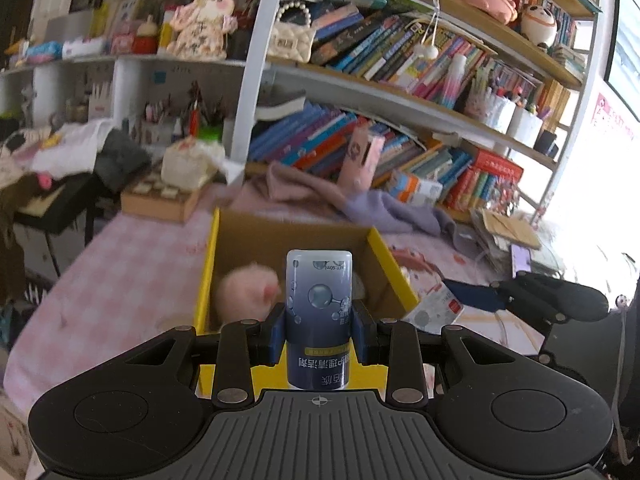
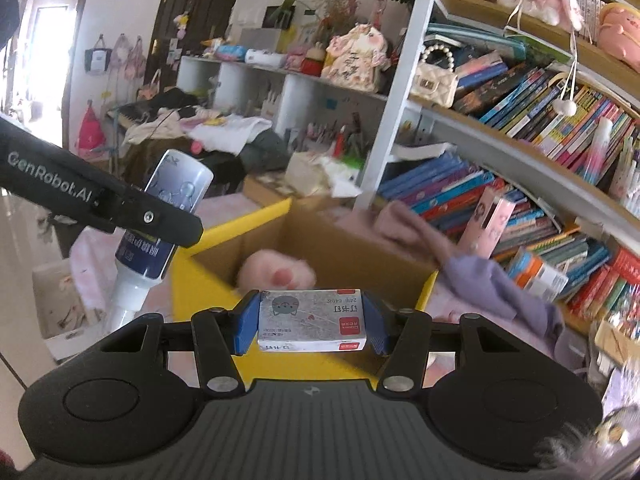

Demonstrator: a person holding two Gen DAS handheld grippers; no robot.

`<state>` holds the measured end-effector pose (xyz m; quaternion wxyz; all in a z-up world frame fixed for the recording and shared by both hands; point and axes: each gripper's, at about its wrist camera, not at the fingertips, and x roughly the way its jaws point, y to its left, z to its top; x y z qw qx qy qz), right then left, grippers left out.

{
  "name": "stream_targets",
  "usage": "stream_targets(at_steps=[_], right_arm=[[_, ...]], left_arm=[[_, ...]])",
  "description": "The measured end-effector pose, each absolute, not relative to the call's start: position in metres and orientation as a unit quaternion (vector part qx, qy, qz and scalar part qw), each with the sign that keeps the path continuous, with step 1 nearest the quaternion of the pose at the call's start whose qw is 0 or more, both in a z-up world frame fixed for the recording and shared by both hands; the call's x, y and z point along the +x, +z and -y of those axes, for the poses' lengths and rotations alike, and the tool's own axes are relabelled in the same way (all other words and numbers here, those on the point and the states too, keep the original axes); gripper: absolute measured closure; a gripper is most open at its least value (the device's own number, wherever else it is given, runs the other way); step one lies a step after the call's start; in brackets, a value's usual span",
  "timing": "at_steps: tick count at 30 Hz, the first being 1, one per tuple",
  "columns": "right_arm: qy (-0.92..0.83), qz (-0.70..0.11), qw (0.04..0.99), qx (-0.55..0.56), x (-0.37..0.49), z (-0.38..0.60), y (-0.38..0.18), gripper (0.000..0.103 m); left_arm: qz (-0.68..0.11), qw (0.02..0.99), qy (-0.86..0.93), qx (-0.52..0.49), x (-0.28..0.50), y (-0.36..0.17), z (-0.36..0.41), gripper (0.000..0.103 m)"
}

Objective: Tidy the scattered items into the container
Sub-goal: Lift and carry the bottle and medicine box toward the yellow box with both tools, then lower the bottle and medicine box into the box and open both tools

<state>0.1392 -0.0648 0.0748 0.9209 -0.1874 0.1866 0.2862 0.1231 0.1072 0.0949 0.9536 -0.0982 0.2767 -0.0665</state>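
My left gripper is shut on a dark blue and white spray bottle, held upside down over the near edge of the yellow cardboard box. A pink plush toy lies inside the box. My right gripper is shut on a small grey staples box, held just above the near rim of the yellow box. In the right wrist view the bottle and left gripper arm show at left, and the pink plush sits in the box.
The box stands on a pink checked tablecloth. A purple cloth and pink cloth lie behind it. Bookshelves full of books rise behind. A phone and papers lie at right.
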Motion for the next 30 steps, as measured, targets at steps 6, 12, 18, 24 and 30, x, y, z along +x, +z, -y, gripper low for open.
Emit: stream_targets(at_steps=[6,12,18,24,30], right_arm=[[0.286,-0.191,0.920,-0.188,0.189,0.073,0.076,0.052],[0.300,-0.219,0.907,-0.197,0.238,0.076,0.060,0.052],[0.338,-0.240,0.874,-0.254,0.285,0.065,0.044,0.051],[0.371,-0.244,0.838,-0.316,0.324,0.053,0.027,0.051],[0.382,-0.276,0.833,-0.290,0.347,0.052,0.013,0.051]], left_arm=[[-0.269,0.959,-0.058,-0.068,0.168,0.101,-0.094,0.072],[-0.303,0.952,-0.039,-0.033,0.210,0.081,-0.082,0.072],[-0.360,0.932,-0.031,-0.028,0.246,0.051,-0.079,0.072],[-0.403,0.914,-0.032,-0.001,0.275,0.029,-0.069,0.072],[-0.408,0.913,-0.024,0.010,0.294,0.023,-0.066,0.072]])
